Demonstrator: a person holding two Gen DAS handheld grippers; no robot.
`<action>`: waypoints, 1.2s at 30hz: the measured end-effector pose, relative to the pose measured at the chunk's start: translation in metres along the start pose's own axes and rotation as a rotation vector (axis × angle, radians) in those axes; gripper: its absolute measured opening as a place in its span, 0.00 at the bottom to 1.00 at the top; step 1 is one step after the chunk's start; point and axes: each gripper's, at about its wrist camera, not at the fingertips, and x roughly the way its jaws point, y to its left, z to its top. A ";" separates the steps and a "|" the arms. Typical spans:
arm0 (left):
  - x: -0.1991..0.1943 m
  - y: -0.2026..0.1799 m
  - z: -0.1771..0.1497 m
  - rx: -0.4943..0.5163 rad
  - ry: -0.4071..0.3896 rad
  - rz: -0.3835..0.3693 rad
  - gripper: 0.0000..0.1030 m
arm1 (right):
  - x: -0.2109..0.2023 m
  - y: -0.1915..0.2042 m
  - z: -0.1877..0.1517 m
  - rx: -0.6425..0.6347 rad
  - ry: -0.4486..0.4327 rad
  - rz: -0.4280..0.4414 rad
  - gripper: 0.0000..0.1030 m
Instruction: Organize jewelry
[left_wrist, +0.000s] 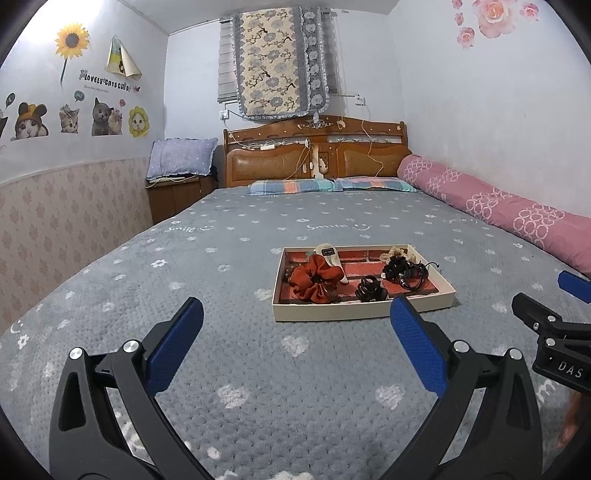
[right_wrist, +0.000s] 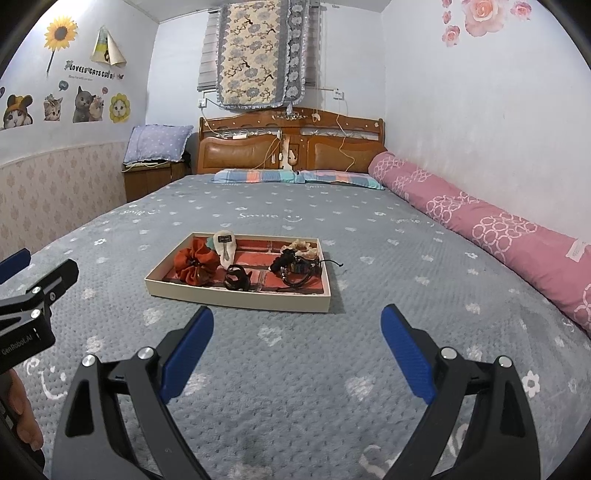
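A shallow cream tray (left_wrist: 354, 312) (right_wrist: 236, 301) with a red brick-pattern floor lies on the grey bedspread. In it are a rust-red scrunchie (left_wrist: 316, 278) (right_wrist: 195, 264), a white hair clip (left_wrist: 334, 258) (right_wrist: 226, 247), a dark claw clip (left_wrist: 369, 290) (right_wrist: 236, 277), a beige scrunchie (left_wrist: 397, 253) (right_wrist: 301, 245) and a black tangle of bands (left_wrist: 404, 275) (right_wrist: 295, 269). My left gripper (left_wrist: 297, 314) is open and empty, short of the tray's near left corner. My right gripper (right_wrist: 297, 321) is open and empty, just before the tray's near rim.
The bed (left_wrist: 258, 369) stretches ahead to a wooden headboard (left_wrist: 314, 151) with flat pillows (left_wrist: 332, 184). A long pink bolster (left_wrist: 498, 206) lies along the right wall. A wooden nightstand (left_wrist: 177, 195) with a lilac pillow stands back left.
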 end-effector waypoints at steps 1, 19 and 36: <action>0.000 0.000 0.000 0.000 0.002 0.000 0.95 | 0.000 0.000 0.000 -0.001 0.000 -0.001 0.87; 0.002 -0.002 0.001 -0.006 0.006 -0.003 0.95 | 0.001 0.001 -0.001 -0.003 0.001 -0.004 0.87; 0.002 -0.002 0.000 -0.007 0.011 -0.005 0.95 | 0.001 0.001 -0.001 -0.004 0.001 -0.005 0.87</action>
